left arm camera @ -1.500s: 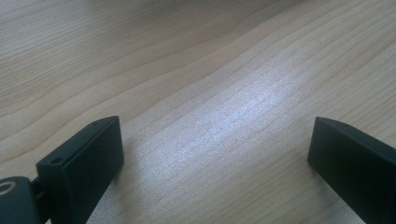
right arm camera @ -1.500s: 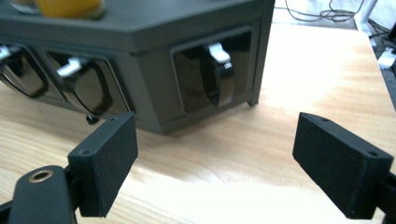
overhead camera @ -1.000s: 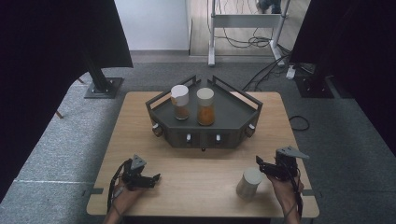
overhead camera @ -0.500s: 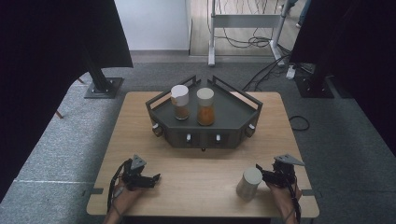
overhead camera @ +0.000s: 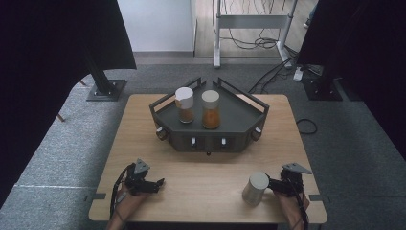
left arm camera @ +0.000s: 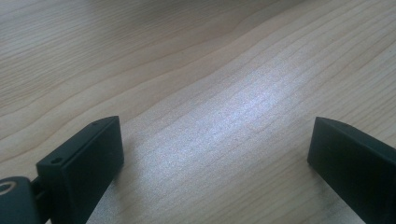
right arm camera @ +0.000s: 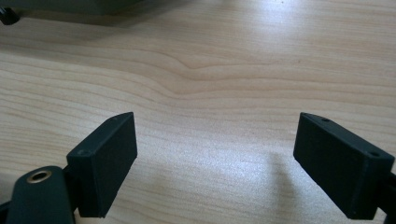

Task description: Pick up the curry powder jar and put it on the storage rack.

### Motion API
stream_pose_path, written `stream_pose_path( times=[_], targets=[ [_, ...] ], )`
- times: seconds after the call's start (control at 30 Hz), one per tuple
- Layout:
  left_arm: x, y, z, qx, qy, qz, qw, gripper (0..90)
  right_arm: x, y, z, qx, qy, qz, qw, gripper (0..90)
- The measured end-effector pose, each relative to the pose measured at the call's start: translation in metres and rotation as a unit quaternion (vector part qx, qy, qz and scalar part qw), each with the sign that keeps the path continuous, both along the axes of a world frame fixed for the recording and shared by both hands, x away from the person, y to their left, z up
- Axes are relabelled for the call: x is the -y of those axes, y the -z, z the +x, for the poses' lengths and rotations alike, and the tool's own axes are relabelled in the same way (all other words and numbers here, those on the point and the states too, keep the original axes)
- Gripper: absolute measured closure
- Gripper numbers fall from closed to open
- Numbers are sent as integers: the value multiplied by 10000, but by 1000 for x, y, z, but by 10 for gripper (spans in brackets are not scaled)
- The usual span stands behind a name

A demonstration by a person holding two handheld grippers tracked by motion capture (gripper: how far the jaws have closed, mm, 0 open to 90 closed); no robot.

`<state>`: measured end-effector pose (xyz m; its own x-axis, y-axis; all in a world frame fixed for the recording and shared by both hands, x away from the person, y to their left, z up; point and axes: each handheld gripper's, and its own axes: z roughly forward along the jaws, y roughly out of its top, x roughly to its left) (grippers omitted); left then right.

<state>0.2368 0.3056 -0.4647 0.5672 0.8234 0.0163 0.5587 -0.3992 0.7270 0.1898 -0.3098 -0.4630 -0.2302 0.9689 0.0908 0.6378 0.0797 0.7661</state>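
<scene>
A pale-lidded jar (overhead camera: 256,188) stands upright on the wooden table (overhead camera: 210,172) near its front right. My right gripper (overhead camera: 273,185) sits low just to the right of it, pointing left toward it. In the right gripper view the right gripper (right arm camera: 215,163) is open with bare wood between the jaws. My left gripper (overhead camera: 157,183) rests near the front left and is open; the left gripper view has the left gripper (left arm camera: 215,158) over plain table. Two more jars, one white-lidded (overhead camera: 185,104) and one with orange contents (overhead camera: 210,109), stand in the dark tray (overhead camera: 249,104).
The dark angular tray sits at the table's far middle, with small knobs (overhead camera: 193,142) along its front wall. A black stand base (overhead camera: 106,89) and cables (overhead camera: 306,125) lie on the grey floor beyond the table. Dark curtains hang at both sides.
My right gripper has come down and toward the front edge, ending beside the lone jar. The jar, the tray and the left gripper have stayed where they were.
</scene>
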Motion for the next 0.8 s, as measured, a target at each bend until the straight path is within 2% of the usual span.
stream_pose_path(
  times=[0.4, 0.57, 0.73, 0.8],
  targets=[
    [0, 0, 0, 1, -3, 2, 10000, 34, -3, 5, 4, -162, -11, -85, 9998, 118],
    [0, 0, 0, 1, -4, 1, 10000, 34, -4, 7, 3, -131, 0, -108, 9999, 105],
    [0, 0, 0, 1, -4, 2, 10000, 34, -9, 8, 3, -93, -17, -249, 9996, 97],
    [0, 0, 0, 2, 0, 3, 10000, 34, -14, 7, 3, -110, -29, -382, 9992, 92]
  ],
)
